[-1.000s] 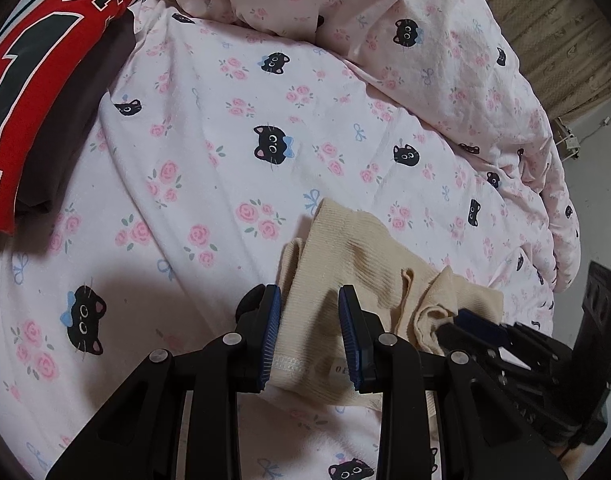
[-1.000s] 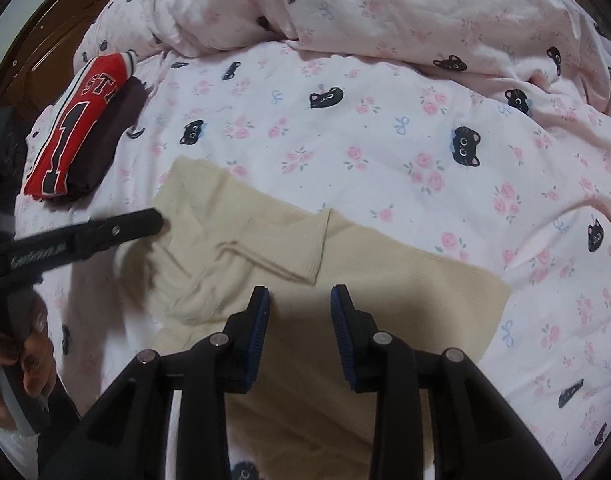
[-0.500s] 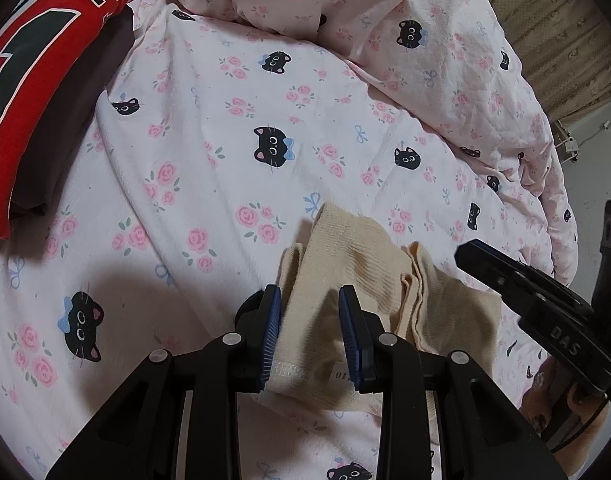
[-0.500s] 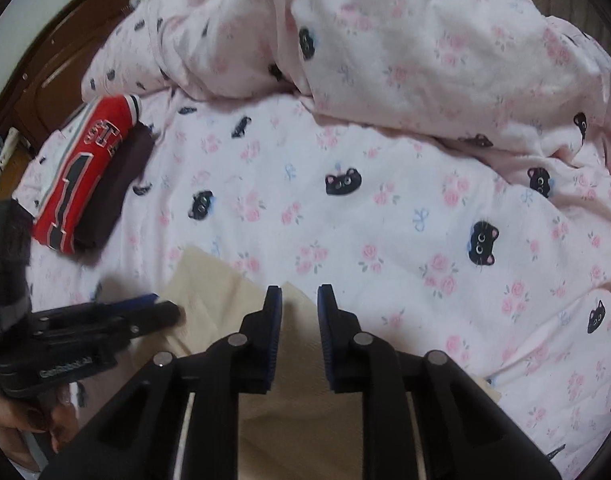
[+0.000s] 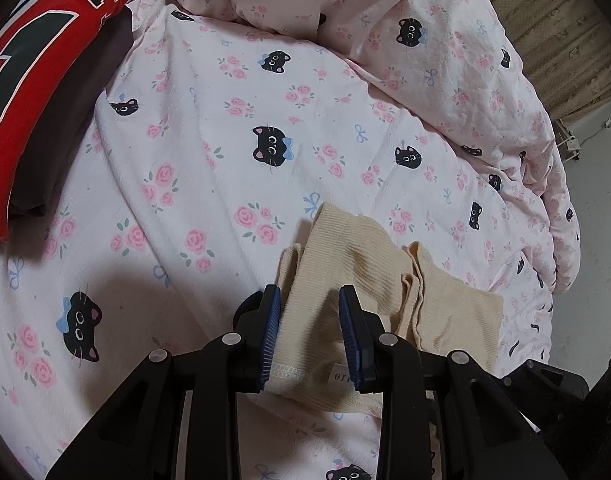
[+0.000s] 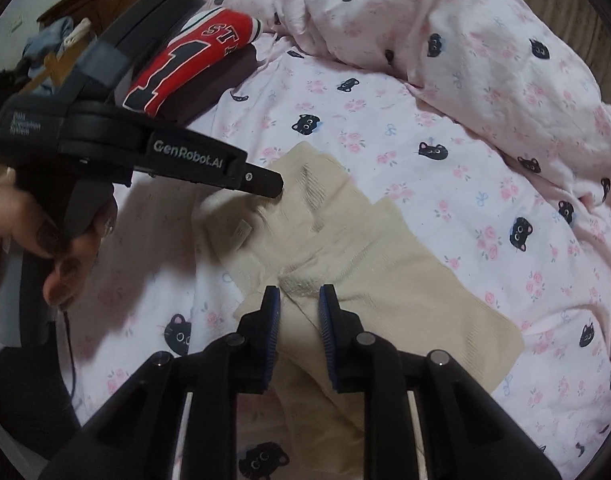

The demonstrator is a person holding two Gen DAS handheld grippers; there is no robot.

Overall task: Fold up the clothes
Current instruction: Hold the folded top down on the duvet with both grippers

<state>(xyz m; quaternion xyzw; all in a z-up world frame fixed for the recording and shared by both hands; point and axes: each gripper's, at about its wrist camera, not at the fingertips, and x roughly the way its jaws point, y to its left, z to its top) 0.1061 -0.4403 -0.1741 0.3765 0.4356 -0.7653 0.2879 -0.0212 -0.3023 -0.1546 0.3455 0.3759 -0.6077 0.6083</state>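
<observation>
Jaws: left gripper (image 5: 310, 330) clamps the neck edge of the beige ribbed top (image 6: 385, 280); right gripper (image 6: 299, 322) opening, a fabric fold between its pads, contact unclear. The top lies half-folded on the cat-print bed (image 5: 209, 168). At 10 o'clock in both views, a folded red jersey (image 5: 29, 92).

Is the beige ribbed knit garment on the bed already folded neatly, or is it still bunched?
Still bunched. The beige ribbed knit garment lies crumpled in uneven overlapping layers on the pink cat-print bedsheet, with its label exposed.
</observation>
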